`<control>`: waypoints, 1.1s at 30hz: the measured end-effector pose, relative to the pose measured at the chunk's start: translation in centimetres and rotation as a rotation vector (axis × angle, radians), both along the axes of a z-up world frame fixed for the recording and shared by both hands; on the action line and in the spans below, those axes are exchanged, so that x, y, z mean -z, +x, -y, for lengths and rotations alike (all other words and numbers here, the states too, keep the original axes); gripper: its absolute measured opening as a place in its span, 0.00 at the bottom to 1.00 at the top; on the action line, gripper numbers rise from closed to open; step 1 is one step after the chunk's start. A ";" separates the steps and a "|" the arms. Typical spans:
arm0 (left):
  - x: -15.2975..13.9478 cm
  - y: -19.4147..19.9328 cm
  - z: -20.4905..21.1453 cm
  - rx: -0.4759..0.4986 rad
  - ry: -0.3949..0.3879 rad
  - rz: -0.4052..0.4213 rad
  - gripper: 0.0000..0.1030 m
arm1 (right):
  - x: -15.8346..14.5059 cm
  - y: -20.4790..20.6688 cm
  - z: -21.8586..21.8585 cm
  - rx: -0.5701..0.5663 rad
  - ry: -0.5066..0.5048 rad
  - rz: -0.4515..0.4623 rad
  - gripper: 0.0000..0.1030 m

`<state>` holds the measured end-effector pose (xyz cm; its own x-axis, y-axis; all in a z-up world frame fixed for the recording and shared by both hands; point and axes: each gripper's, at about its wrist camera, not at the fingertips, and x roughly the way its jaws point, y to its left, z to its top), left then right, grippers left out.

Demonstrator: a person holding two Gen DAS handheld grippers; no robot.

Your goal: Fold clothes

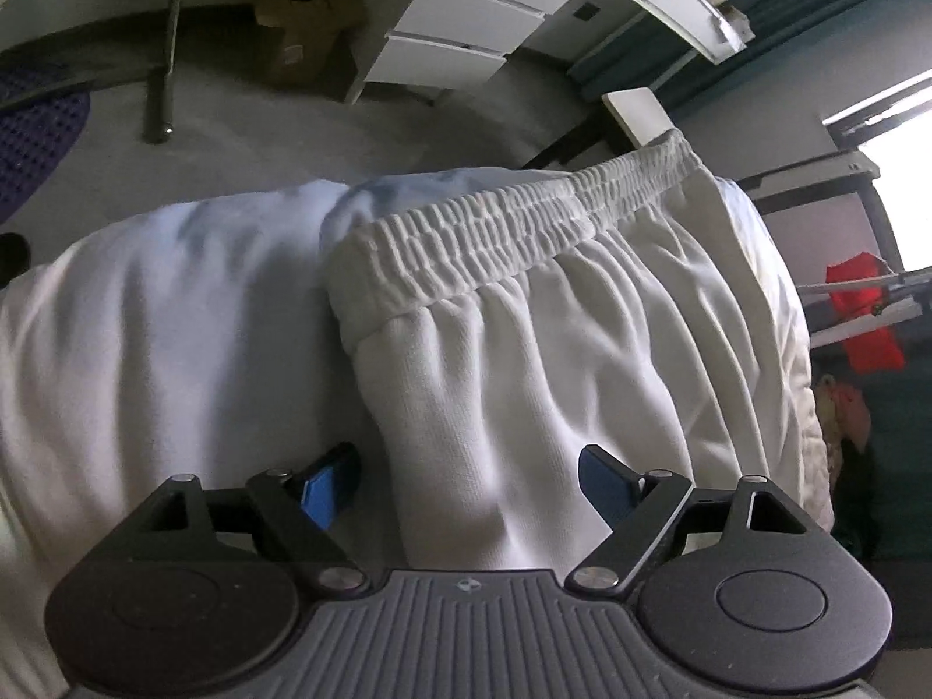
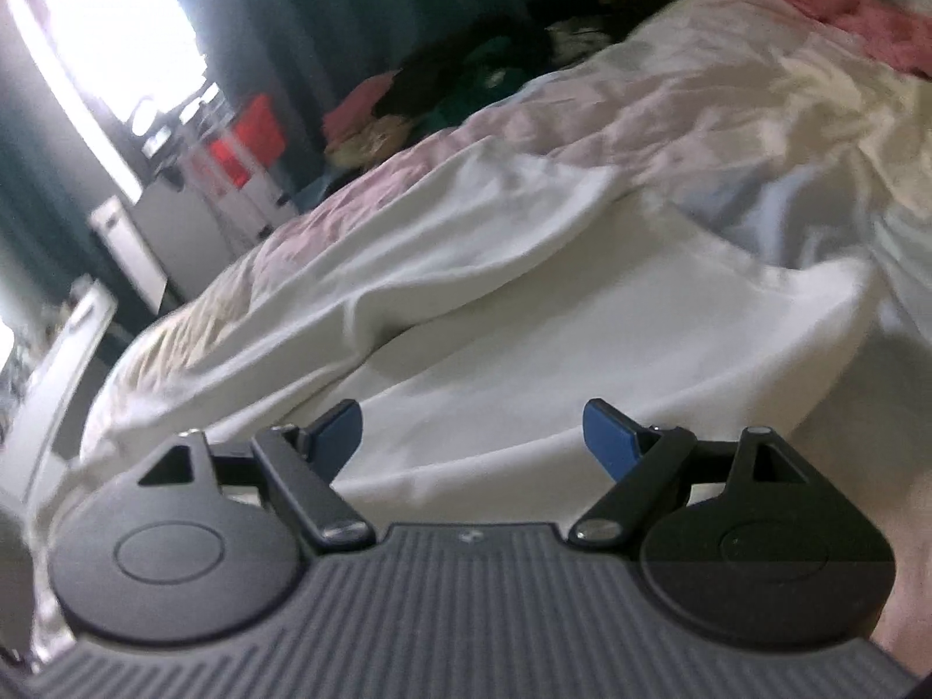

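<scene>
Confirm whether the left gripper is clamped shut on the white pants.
No: the left gripper is open, its blue fingers spread apart over the white pants.

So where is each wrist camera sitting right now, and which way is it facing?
Left wrist: behind the open left gripper, looking along its fingers at white elastic-waist pants on the bed; white drawers beyond.
Right wrist: behind the open right gripper, facing white fabric and a clothes pile.
Shared: white bedding, bright window, a red item near it.

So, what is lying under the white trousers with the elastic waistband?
The white trousers lie on white bedding, which shows at their left and beyond the elastic waistband. Whatever is directly beneath the trousers is covered by them.
</scene>
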<state>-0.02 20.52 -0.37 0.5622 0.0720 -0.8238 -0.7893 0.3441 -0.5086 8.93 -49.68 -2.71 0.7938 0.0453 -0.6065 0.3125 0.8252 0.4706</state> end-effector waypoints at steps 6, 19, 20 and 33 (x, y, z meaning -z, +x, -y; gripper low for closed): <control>0.8 0.2 -0.3 -0.006 -0.022 0.010 0.84 | 2.2 -4.1 6.9 0.315 0.173 -0.014 0.82; 2.8 -1.9 -2.7 -0.139 -0.174 0.149 0.84 | 8.8 -5.1 12.2 0.496 0.537 -0.018 0.51; 2.9 -2.2 -2.8 -0.151 -0.181 0.160 0.83 | 9.0 -4.5 12.1 0.484 0.540 -0.011 0.43; 3.5 -3.1 -3.8 -0.177 -0.203 0.211 0.46 | 4.6 -2.4 9.3 0.468 0.285 0.143 0.08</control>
<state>-3.12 24.34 -3.90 0.7153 0.0299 -0.6981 -0.6977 0.0858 -0.7112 6.57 -58.95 -7.35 0.8418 -0.1855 -0.5069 0.5315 0.4480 0.7189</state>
